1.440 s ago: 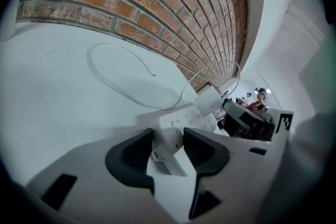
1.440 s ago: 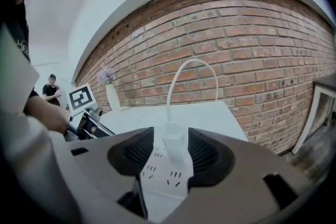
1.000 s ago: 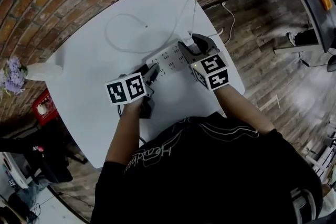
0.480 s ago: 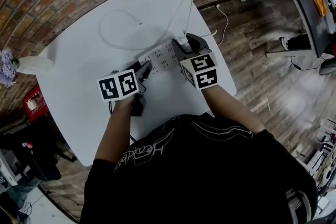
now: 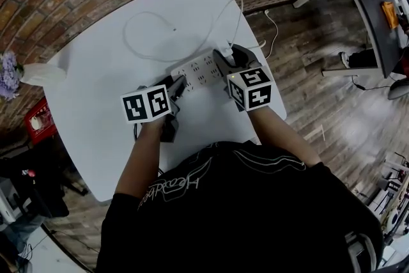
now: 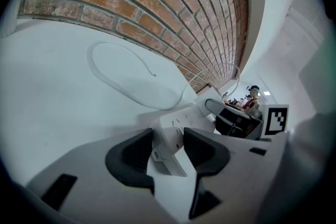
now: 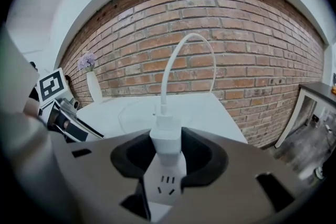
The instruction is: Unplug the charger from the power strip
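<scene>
A white power strip (image 5: 199, 67) lies on the white table (image 5: 96, 93). A white charger (image 5: 225, 49) is plugged into its right end, and the charger's cable (image 5: 147, 51) loops away over the tabletop. My left gripper (image 5: 177, 87) is shut on the strip's near left end; in the left gripper view the strip (image 6: 181, 123) sits between the dark pads of the gripper (image 6: 168, 147). My right gripper (image 5: 231, 59) is at the other end. In the right gripper view the charger (image 7: 166, 144) stands upright in the strip (image 7: 166, 186), with both pads of the gripper (image 7: 167, 152) against its sides.
A white vase of purple flowers (image 5: 9, 70) stands at the table's far left corner. A brick wall (image 7: 220, 34) runs behind the table. A red crate (image 5: 38, 121) sits on the floor at the left, and a dark desk (image 5: 367, 3) is at the upper right.
Both grippers stay at the two ends of the strip. Only the head view's framing has shifted a little.
</scene>
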Motion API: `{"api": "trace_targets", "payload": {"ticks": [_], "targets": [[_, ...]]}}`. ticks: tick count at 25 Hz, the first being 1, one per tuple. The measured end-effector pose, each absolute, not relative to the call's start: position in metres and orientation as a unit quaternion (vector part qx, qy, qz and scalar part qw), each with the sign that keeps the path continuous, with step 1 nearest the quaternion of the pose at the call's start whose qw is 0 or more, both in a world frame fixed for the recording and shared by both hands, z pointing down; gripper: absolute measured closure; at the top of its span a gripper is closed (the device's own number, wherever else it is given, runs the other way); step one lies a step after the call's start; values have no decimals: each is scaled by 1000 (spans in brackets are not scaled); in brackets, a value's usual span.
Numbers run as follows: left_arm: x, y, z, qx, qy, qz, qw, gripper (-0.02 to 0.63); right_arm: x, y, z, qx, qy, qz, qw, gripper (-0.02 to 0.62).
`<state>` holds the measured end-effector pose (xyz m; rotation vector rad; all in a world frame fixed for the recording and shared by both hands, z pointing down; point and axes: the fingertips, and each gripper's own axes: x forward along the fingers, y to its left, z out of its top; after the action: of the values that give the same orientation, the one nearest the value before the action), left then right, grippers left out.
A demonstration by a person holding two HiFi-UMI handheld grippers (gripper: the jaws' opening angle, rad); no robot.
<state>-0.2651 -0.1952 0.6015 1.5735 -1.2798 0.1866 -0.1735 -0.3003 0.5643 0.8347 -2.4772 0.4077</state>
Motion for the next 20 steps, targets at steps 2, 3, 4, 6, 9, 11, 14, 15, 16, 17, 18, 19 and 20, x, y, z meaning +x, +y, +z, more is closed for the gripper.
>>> {"api": "trace_targets", "payload": {"ticks": [2,3,4,6,9,11,14,15,16,17,18,19,20], "targets": [[-265,-195,602,656,-536,77,526,419,-174,-301,564,304,-908,156,242,476],[-266,-195,602,655,-537,77,527,417,-174,-301,564,303,-908,158,241,476],[-267,-195,602,653,-538,76,527,419,-175,-301,564,303,-908,159,241,476],[-267,-195,602,651,-540,77,527,419,-175,-301,565,303,-908,155,246,476],[-266,-196,603,651,-541,79,526,419,-176,-300,563,309,-906,132,257,477],[-265,-196,603,651,-540,78,527,419,-177,-298,561,313,-905,110,266,477],[-264,-195,603,651,-540,80,527,419,-177,-296,561,315,-904,98,273,477],[-264,-195,603,651,-540,81,527,417,-177,-296,561,315,-904,97,273,477],[-264,-195,603,651,-541,81,526,419,-176,-297,561,315,-904,98,273,477],[-264,-195,603,651,-541,80,526,419,-176,-297,561,315,-904,102,272,477],[-265,-195,602,652,-541,78,526,419,-176,-298,561,314,-904,109,270,477],[-266,-195,602,652,-542,76,525,419,-176,-298,562,313,-904,120,266,477],[-266,-195,602,652,-542,75,524,419,-176,-299,562,313,-904,132,261,477]]}}
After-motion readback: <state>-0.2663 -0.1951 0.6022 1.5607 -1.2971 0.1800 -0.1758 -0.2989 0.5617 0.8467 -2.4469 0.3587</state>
